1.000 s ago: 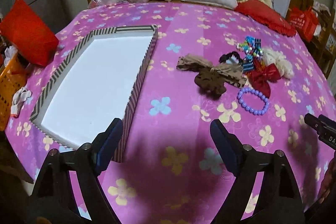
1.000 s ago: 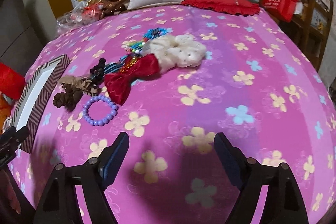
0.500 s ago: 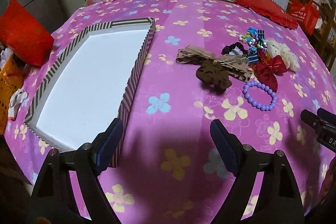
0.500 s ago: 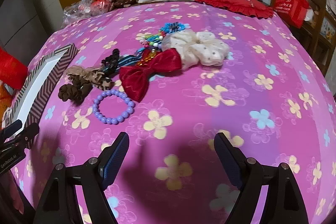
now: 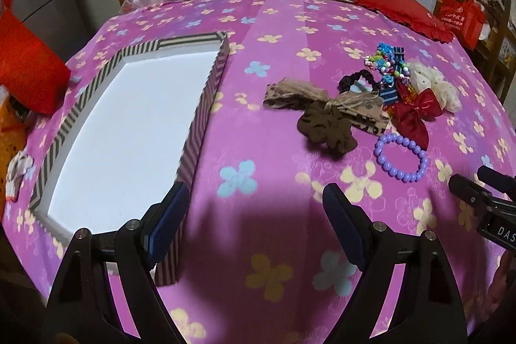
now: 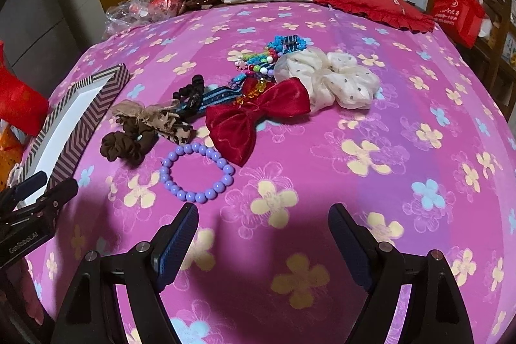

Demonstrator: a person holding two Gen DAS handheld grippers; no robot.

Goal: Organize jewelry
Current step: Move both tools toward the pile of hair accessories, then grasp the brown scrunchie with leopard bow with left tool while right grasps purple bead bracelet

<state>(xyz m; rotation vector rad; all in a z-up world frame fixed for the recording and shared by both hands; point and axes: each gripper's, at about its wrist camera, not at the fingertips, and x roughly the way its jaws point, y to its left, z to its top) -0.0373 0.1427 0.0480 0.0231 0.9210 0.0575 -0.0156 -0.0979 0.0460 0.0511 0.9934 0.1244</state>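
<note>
Jewelry pile (image 6: 258,92) sits untouched on the bed — striped box (image 5: 129,131) empty, both claws (image 6: 262,234) (image 5: 254,215) wide apart, everything left.

Both wrist views tilt down over the bedspread (image 5: 258,131) — sharing the purple bracelet (image 6: 196,173).

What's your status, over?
Left gripper and right gripper open, empty. Purple bead bracelet nearest, untouched. Striped box empty. Path clear.

Striped box's (image 6: 80,115) far side beyond the right wrist view's left edge, behind left gripper (image 6: 35,192).
</note>
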